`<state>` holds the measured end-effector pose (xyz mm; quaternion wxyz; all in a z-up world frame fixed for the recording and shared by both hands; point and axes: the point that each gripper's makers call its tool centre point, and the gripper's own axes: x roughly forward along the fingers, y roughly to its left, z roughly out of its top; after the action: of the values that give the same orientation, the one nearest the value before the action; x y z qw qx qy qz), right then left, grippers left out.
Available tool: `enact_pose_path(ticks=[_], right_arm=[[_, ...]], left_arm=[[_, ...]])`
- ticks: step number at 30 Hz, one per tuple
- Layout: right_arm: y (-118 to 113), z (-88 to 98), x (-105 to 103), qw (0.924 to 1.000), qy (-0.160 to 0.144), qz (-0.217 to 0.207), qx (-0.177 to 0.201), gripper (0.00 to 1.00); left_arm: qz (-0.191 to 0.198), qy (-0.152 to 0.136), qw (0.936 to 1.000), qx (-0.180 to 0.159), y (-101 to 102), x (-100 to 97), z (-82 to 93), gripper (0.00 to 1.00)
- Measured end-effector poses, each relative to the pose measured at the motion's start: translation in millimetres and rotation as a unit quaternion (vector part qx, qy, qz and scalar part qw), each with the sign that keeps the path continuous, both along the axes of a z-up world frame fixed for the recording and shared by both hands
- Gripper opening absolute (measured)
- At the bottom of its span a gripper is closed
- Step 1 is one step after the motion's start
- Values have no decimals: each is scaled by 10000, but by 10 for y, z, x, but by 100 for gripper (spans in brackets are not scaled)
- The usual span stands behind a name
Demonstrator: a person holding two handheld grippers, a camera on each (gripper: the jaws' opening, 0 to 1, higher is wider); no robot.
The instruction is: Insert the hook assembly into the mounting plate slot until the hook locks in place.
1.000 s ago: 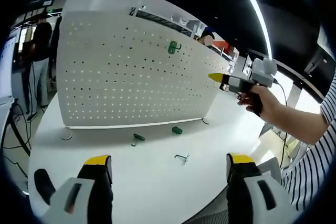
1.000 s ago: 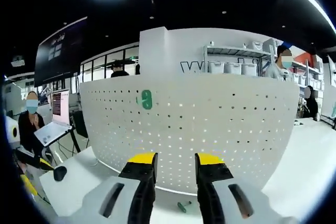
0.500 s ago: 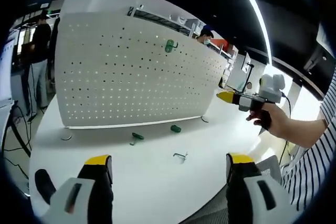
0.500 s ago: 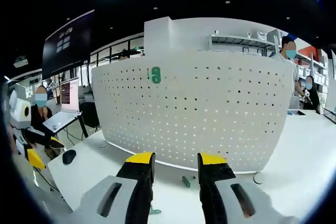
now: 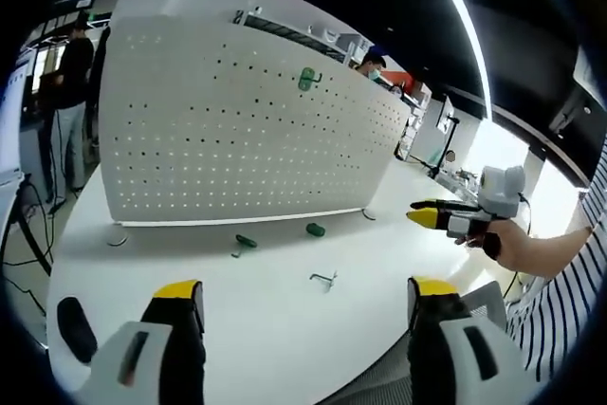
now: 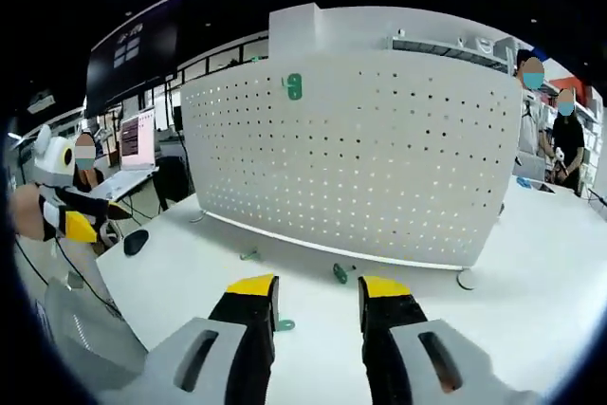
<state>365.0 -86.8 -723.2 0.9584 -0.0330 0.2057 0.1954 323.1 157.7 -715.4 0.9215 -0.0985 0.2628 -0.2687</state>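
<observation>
White and perforated, the mounting plate [image 5: 237, 130] is standing upright on the white counter [image 5: 285, 329], taking up the centre of the left gripper view from 9 to 2 o'clock. A green hook [image 5: 306, 79] is hanging high on the plate, toward 12 o'clock. On the counter before the plate's lower edge, three loose pieces are lying well apart: a green hook with stem [image 5: 244, 243], a green cap-like piece [image 5: 315, 230], and a bare metal hook [image 5: 324, 280] nearer the camera. The left gripper [image 5: 303, 305] is showing its two yellow-tipped jaws at 7 and 5 o'clock, spread wide and released, with nothing between them. At 3 o'clock the right gripper [image 5: 424, 213] is being held by a hand [image 5: 517, 246] above the counter's edge, its yellow tips lying close together; whether they are grasping anything cannot be told there.

In the right gripper view the mounting plate [image 6: 379, 158] is filling the middle, with the green hook [image 6: 293, 86] at 11 o'clock. The green pieces [image 6: 339, 272] are lying on the counter [image 6: 531, 310] near the plate's base. The right gripper [image 6: 317, 291] is showing its jaws at 6 o'clock, parted by a narrow gap and holding nothing. At 9 o'clock the left gripper [image 6: 81, 225] is visible, with a black mouse [image 6: 136, 241] just beside it.
</observation>
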Motion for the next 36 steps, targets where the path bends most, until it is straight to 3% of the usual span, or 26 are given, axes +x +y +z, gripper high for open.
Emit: enact_pose_path(ticks=[11, 16, 29, 36], right_arm=[[-34, -374, -467, 9982, 571, 173, -106, 33], [-14, -420, -557, 9973, 677, 236, -129, 32], [143, -501, -618, 9956, 848, 394, -61, 32], [573, -421, -406, 9924, 683, 1011, -164, 31]], left_arm=[[-61, 145, 9999, 19, -21, -75, -116, 90], [-100, 177, 9998, 8, -59, -92, -135, 90], [-86, 287, 9995, 17, -46, -137, -205, 90], [-41, 346, 9994, -8, -38, -126, -243, 90]])
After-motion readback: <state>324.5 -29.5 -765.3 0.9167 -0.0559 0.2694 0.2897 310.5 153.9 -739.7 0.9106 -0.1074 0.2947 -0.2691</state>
